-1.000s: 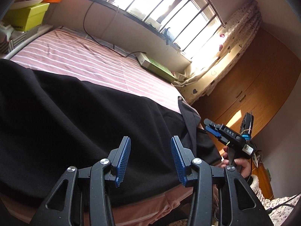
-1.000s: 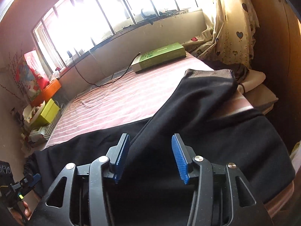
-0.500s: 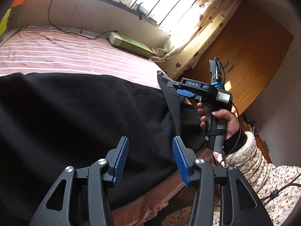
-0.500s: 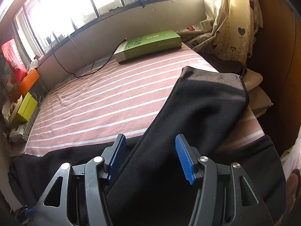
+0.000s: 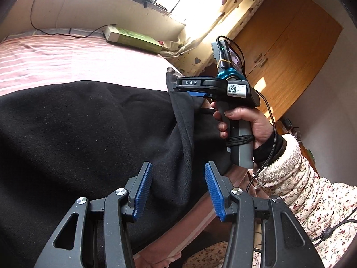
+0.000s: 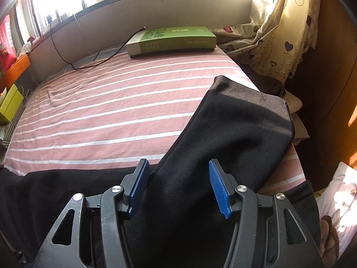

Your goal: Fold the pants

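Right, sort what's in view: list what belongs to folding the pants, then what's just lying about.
For the job:
- black pants
- left gripper, open over the fabric
- right gripper, open over the trouser leg
- striped bed, the folding surface

Lying about:
- green box
- black cable
- heart-print curtain
- yellow-green box

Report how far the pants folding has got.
Done: one black leg lies doubled back across the pants on the striped bed. In hand: nothing; the left tool and right tool are open over the cloth, their jaws having just widened. Left: every further fold.
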`<state>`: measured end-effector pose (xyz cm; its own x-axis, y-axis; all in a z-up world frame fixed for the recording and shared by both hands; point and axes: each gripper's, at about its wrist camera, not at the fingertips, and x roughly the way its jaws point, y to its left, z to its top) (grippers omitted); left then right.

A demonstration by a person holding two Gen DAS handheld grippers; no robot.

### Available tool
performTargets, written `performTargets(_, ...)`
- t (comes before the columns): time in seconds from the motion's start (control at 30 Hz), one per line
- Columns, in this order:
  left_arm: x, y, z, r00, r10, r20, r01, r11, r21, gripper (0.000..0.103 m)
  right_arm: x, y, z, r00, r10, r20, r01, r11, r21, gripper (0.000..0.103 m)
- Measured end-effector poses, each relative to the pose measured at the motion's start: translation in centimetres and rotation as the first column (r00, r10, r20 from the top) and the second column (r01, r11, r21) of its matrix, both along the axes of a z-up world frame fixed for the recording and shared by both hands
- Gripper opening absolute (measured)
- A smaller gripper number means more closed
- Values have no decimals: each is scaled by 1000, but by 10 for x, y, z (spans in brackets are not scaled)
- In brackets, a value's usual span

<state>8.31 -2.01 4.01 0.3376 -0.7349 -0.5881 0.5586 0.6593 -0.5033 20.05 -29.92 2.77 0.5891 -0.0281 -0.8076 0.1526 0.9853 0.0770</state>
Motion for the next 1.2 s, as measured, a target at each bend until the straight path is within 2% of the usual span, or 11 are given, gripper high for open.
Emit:
performTargets(0.1, -1, -6, 0, 1000, -12, 0, 12, 1000, 17, 63, 1, -4, -3, 1000, -19, -12, 19, 1000, -3, 53)
performTargets(0.17, -1, -11, 0, 1000, -24, -4, 24, 999, 21, 63, 1, -5, -3, 999, -30, -11, 30, 999, -32, 35)
performTargets(0.23, 0, -17, -1, 1000, -31, -8, 31, 999, 26, 63, 1, -7, -3, 1000, -23, -11, 23, 998, -56, 24)
performTargets(0.37, 3, -25, -5, 999, -36, -19, 37, 999, 29, 63, -3, -15, -4, 1000, -3, 2, 3, 1000, -28, 14)
performTargets(0.43, 4, -28, -6, 999, -34, -23, 35, 999, 31, 63, -5, -20, -1, 1000, -3, 22, 3, 1000, 8, 14)
performTargets(0.63, 9, -37, -9, 998, -50, -31, 51, 998, 33, 63, -14, -30, 0, 1000, 10, 22, -11, 999, 36, 8)
performTargets(0.8, 12, -48, -12, 995, -86, -47, 87, 996, 14, 63, -37, -45, 4, 999, -21, 47, 18, 998, 56, 7)
performTargets(0.97, 13, -56, -19, 992, -116, -51, 118, 992, 34, 63, -57, -61, 3, 998, -30, 57, 24, 995, 95, 7)
performTargets(1.07, 16, -56, -23, 992, -108, -62, 110, 993, 30, 63, -60, -61, 8, 997, -22, 71, 15, 995, 99, 7)
performTargets(1.2, 14, -57, -25, 992, -114, -56, 116, 993, 36, 63, -53, -62, 20, 994, -22, 109, 4, 987, 163, 8)
